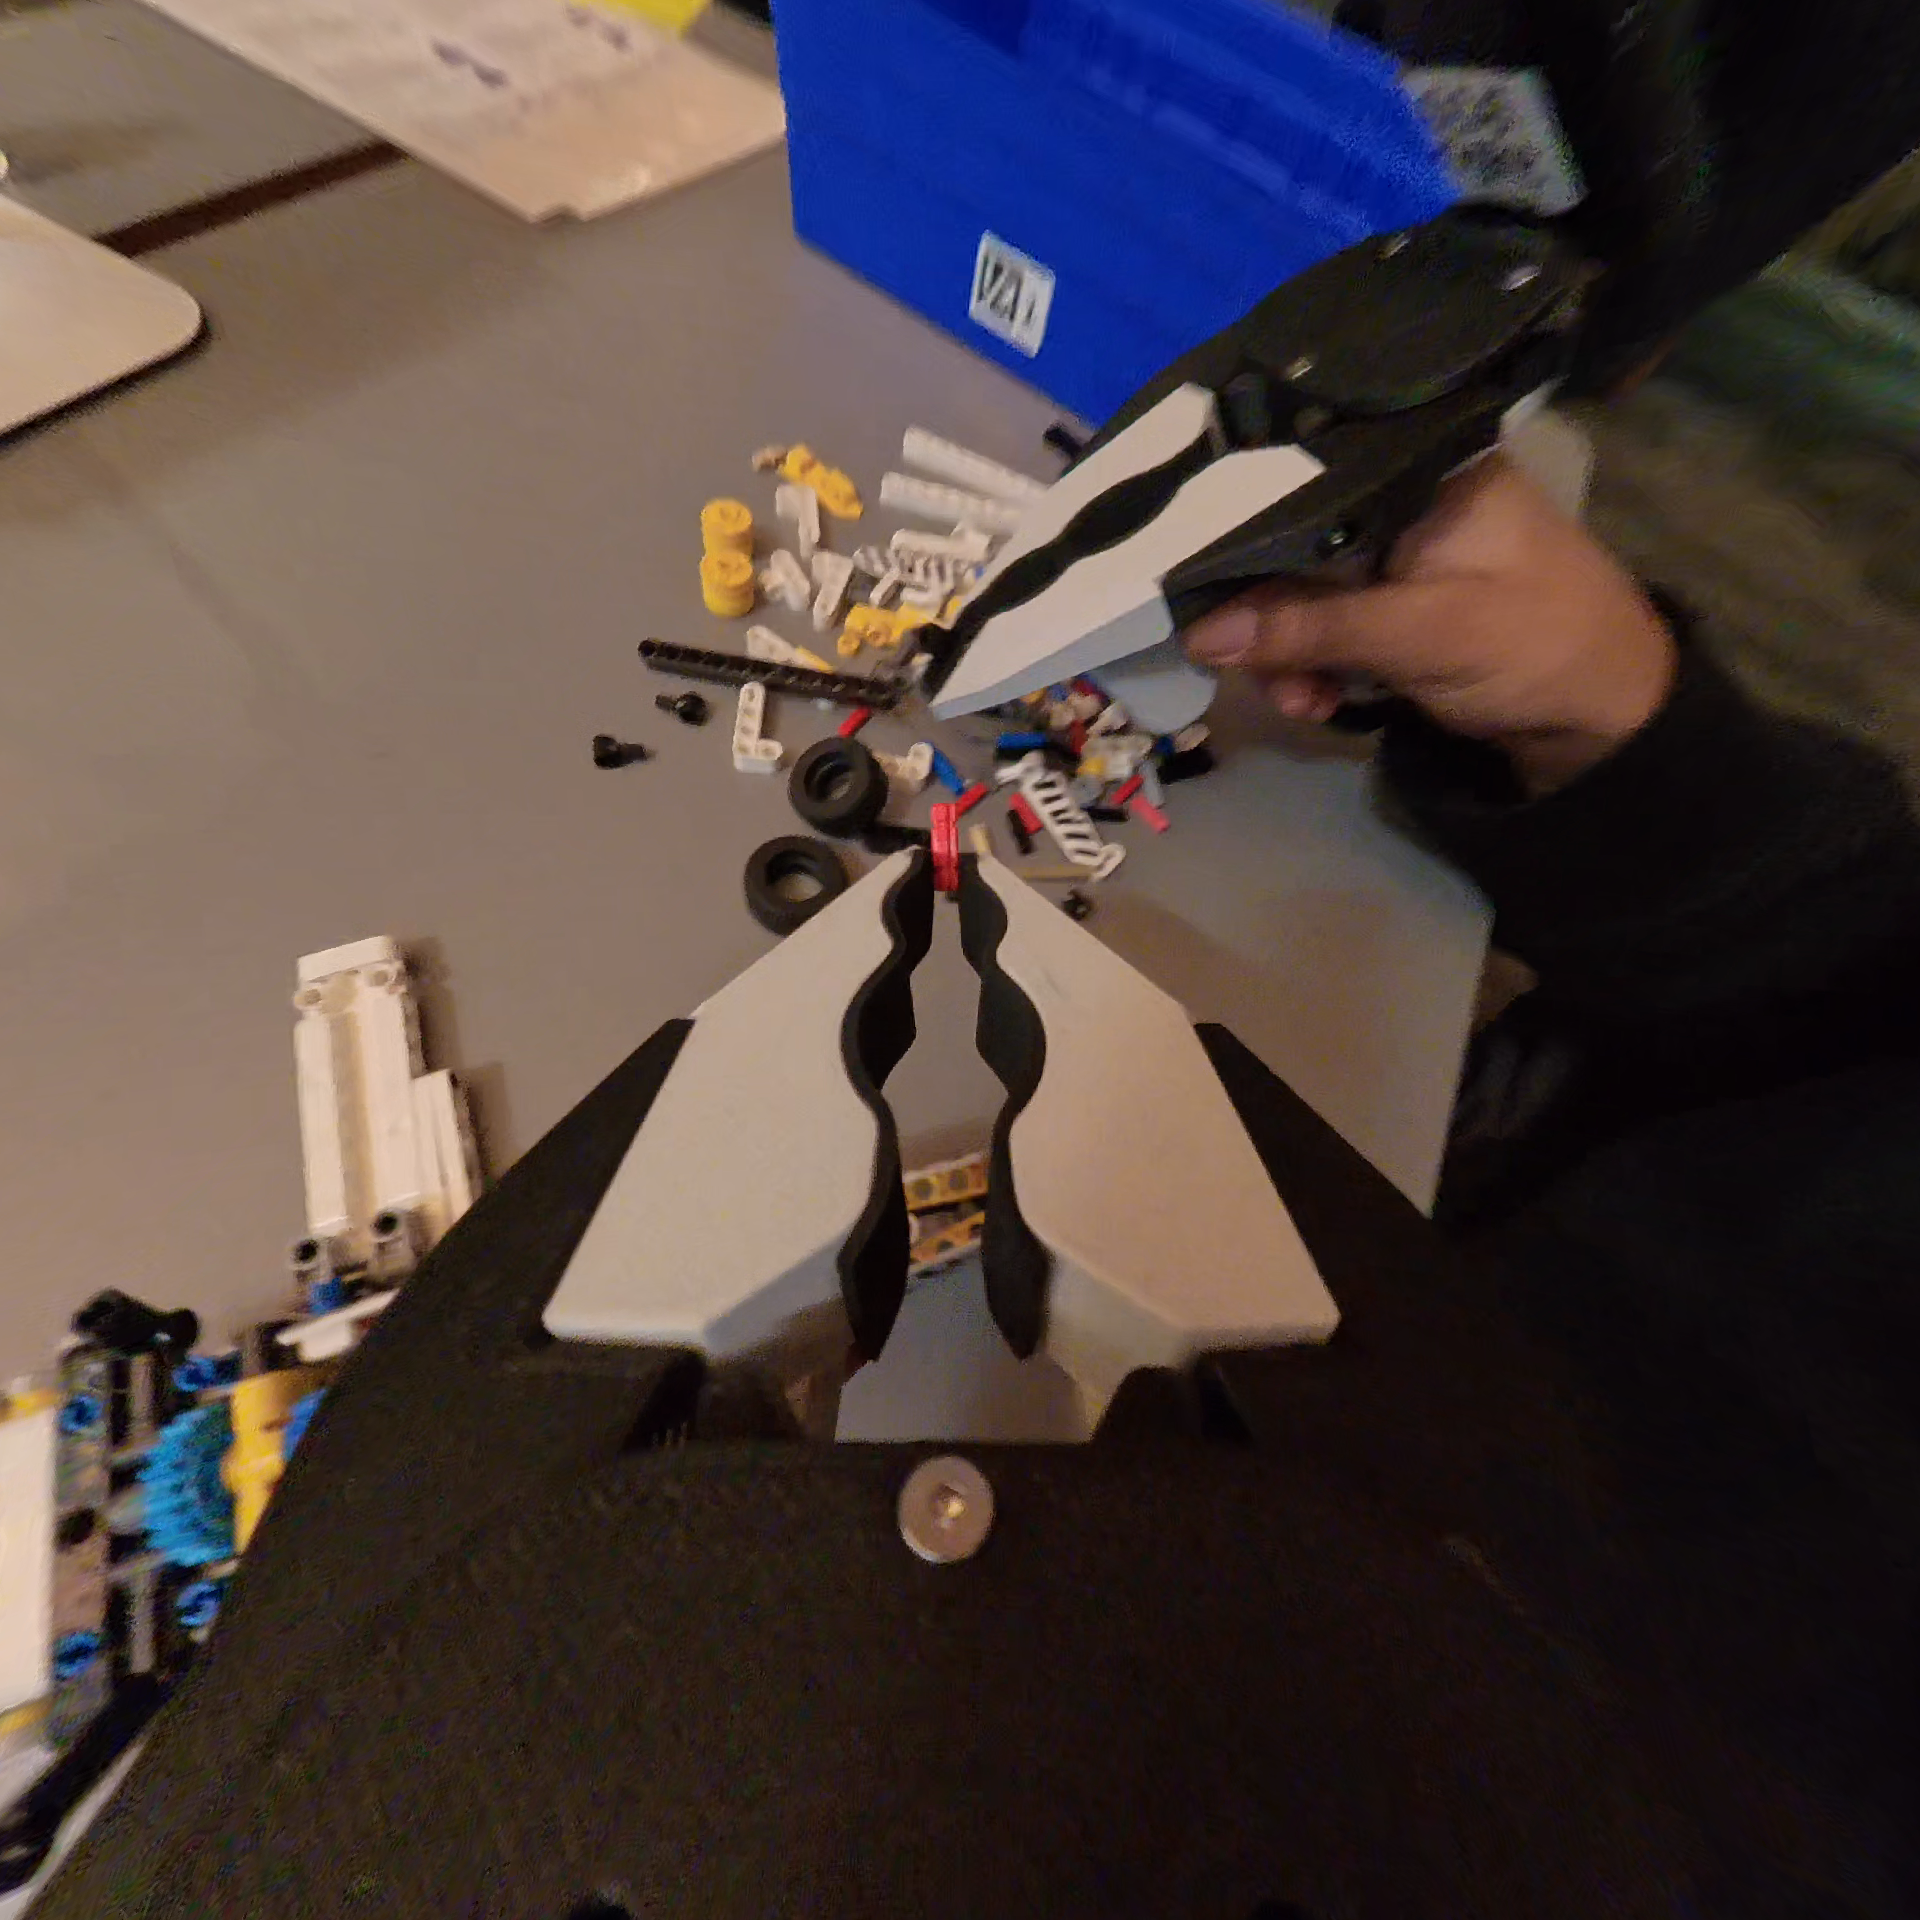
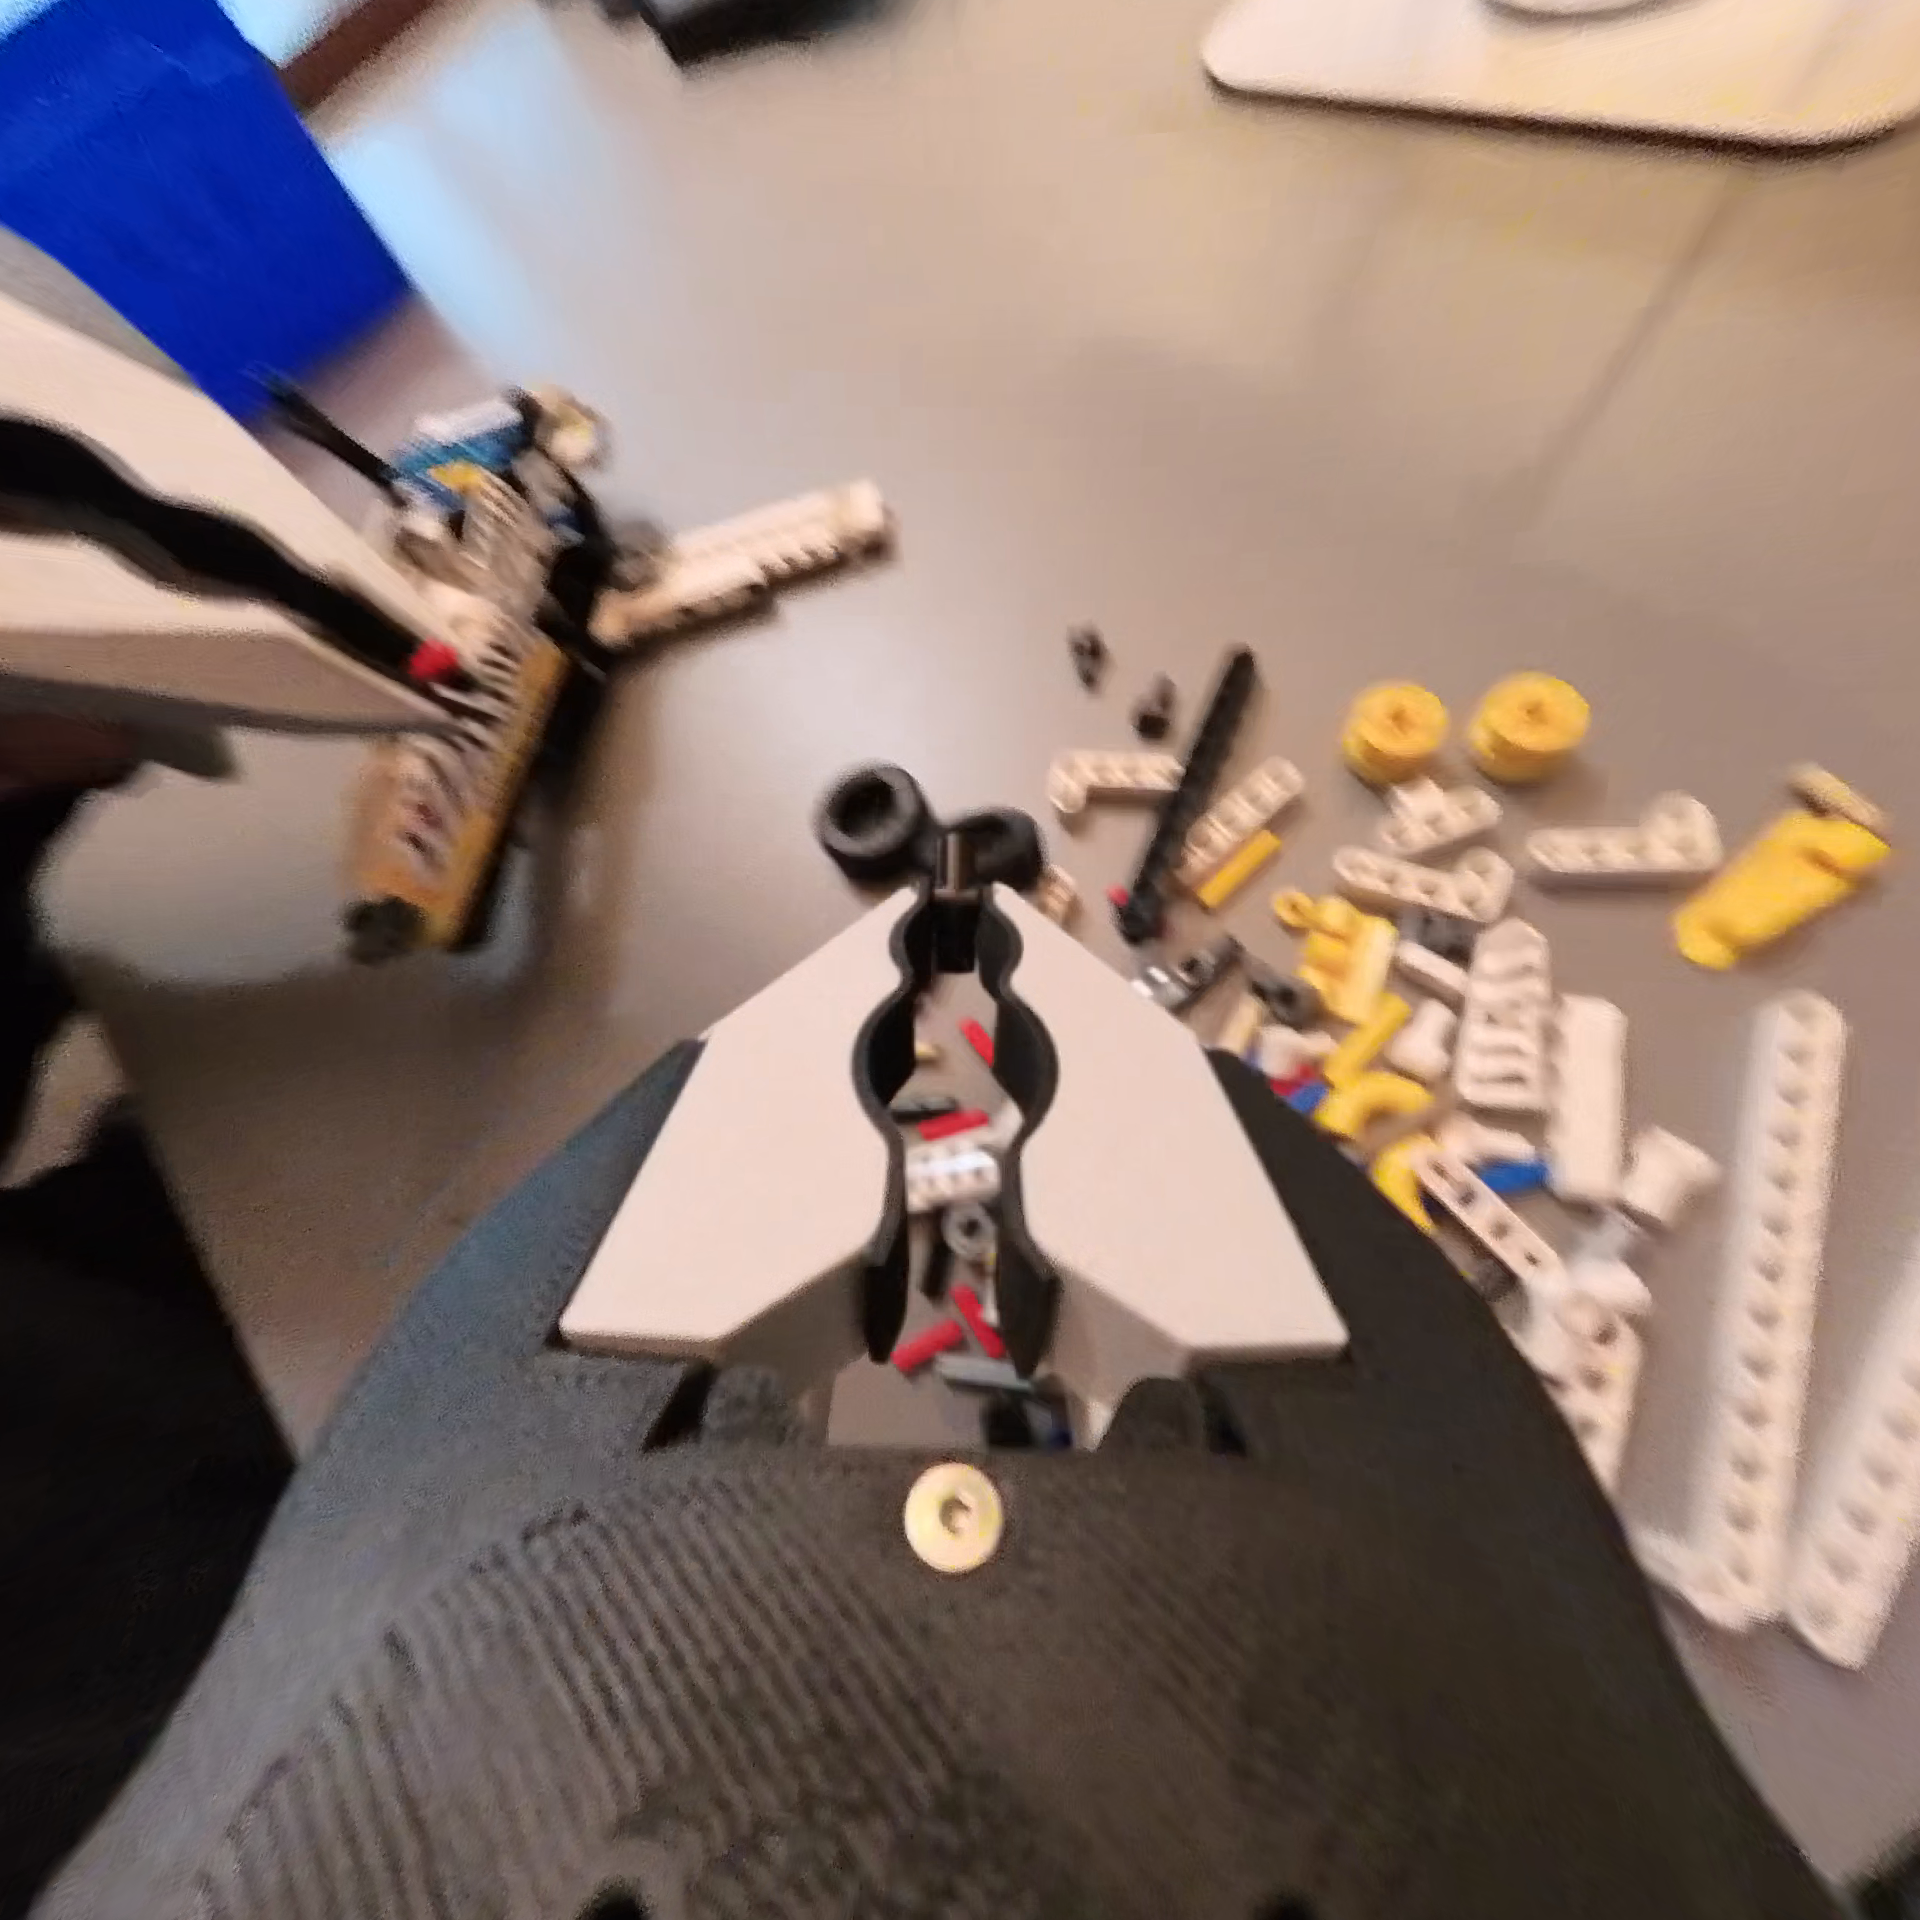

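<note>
My left gripper [image 1: 943,868] is shut on a small red piece [image 1: 943,836], pinched upright at its fingertips above the grey table [image 1: 416,623]. The piece also shows at that gripper's tip in the right wrist view [image 2: 431,657]. My right gripper [image 2: 951,899] is shut on a small black piece [image 2: 951,868] that sticks out past its tips, above two black tyres [image 2: 868,821]. In the left wrist view the right gripper [image 1: 935,696] hovers over a pile of loose pieces [image 1: 1081,758], a hand on its handle.
A partly built white, yellow and blue model [image 1: 364,1091] lies to the left. A blue bin [image 1: 1039,156] stands at the back. A long black beam [image 1: 769,675], yellow wheels [image 1: 727,556] and long white beams [image 2: 1766,1299] are scattered around. Spacing between my two grippers at the tips: around 10 cm.
</note>
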Available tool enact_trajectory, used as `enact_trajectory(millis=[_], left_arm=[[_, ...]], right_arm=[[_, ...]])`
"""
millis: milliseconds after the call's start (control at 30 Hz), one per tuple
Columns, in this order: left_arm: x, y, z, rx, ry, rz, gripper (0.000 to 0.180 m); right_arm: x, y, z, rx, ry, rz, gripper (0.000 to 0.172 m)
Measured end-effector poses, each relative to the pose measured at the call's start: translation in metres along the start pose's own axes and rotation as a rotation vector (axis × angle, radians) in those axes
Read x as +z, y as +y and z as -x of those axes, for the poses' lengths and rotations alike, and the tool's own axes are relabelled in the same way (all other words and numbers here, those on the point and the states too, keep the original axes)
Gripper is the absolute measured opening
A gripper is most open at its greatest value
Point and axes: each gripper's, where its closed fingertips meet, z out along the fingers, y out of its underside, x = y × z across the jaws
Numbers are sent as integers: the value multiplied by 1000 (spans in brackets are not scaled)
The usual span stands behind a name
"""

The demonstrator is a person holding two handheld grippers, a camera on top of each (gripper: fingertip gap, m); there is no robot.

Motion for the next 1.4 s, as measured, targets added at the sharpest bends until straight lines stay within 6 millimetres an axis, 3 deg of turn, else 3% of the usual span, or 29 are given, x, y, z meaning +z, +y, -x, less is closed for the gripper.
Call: enact_trajectory(millis=[100,233,400,567,733,833,1000,1067,1133,1300,1400], left_arm=[[15,5,17,56,-82,158,4],[35,23,39,82,-163,418,4],[53,23,53,54,-167,483,4],[62,31,60,33,-161,541,4],[68,27,59,23,-147,527,6],[66,18,61,-11,-136,474,19],[35,-23,68,-53,-137,205,26],[8,-44,70,-72,-136,44,26],[-24,-53,74,-88,-148,-78,26],[-95,-29,86,-149,-194,-246,26],[-122,-8,85,-220,-166,-372,25]], right_arm=[[-2,20,-25,-17,117,81,7],[0,25,-26,-15,103,84,7],[-30,-3,-40,-103,194,-122,11],[-68,-38,-31,-93,104,-444,12],[-66,-36,-29,-29,32,-451,17],[-67,-37,-21,-24,-5,-443,17],[-75,-43,-13,-53,16,-473,17],[-75,-43,-8,-55,5,-476,17],[-72,-42,-1,-59,-8,-468,17],[-60,-45,20,-93,-43,-445,18],[-43,-48,37,-115,-90,-418,20]])
